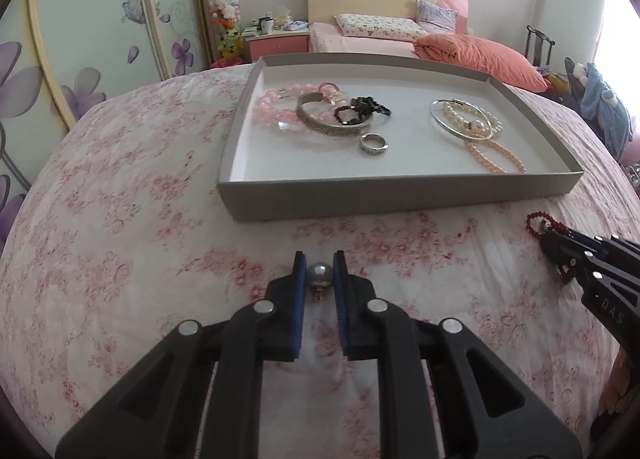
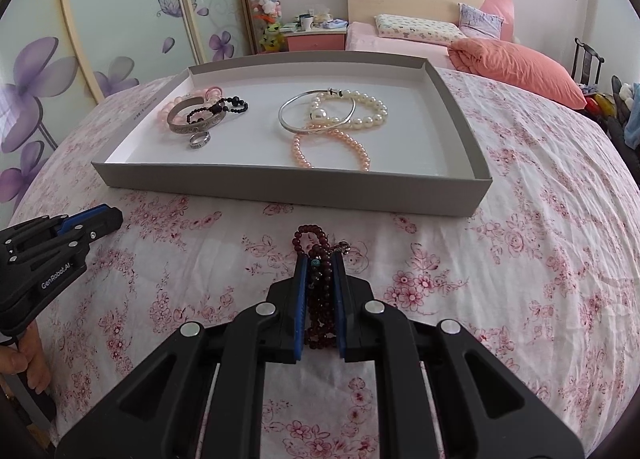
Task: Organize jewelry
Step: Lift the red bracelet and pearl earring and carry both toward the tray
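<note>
The left gripper is pinching a grey pearl earring in its jaws, while the right gripper's jaws are clamping a dark red bead bracelet. Ahead of both, the tray is already holding most pieces; these two are waiting.

One shallow grey tray rests on the flowered cloth.

Inside it, seven pieces of jewelry:
- one pink bead bracelet
- one wide silver cuff
- one black bead bracelet
- one silver ring
- one thin silver bangle
- one white pearl bracelet
- one peach pearl bracelet

Outside the tray, two pieces:
- one grey pearl pendant, between the pads of the left tool
- one dark red bead string, between the pads of the right tool

Tools: two. Jewelry in total: nine.
</note>
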`<state>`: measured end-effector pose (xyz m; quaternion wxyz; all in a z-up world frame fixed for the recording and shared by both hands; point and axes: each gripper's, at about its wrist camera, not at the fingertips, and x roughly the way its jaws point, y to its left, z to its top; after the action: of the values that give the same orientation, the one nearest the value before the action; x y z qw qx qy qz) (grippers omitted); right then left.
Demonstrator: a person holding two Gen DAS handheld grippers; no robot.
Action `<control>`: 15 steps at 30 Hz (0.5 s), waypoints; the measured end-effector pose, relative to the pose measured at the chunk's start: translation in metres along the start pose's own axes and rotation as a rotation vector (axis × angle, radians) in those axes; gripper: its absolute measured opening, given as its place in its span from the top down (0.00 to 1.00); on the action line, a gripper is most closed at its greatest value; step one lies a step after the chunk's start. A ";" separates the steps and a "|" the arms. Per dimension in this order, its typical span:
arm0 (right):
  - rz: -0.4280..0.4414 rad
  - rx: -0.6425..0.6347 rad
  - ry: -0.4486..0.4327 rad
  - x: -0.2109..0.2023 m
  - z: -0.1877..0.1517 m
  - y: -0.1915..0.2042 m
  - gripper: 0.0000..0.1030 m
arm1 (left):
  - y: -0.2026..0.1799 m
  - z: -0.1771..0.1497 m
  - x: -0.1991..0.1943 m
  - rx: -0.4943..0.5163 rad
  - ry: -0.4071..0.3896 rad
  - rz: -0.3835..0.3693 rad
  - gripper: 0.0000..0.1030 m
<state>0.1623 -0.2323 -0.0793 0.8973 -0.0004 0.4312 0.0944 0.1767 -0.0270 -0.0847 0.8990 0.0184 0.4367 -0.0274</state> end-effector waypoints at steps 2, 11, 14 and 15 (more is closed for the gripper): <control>-0.002 -0.002 0.000 0.000 0.000 0.000 0.87 | 0.000 0.000 0.000 0.002 0.001 0.001 0.81; -0.003 -0.004 0.000 0.000 -0.001 0.001 0.87 | -0.003 0.001 0.000 0.012 0.001 -0.013 0.84; -0.002 -0.004 0.000 0.000 -0.001 0.001 0.87 | -0.005 0.001 0.000 0.020 0.001 -0.016 0.86; -0.003 -0.004 0.000 0.000 -0.001 0.001 0.87 | -0.005 0.001 0.000 0.019 0.001 -0.017 0.86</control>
<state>0.1618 -0.2312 -0.0797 0.8975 -0.0029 0.4309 0.0942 0.1773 -0.0319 -0.0843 0.8983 0.0234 0.4370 -0.0392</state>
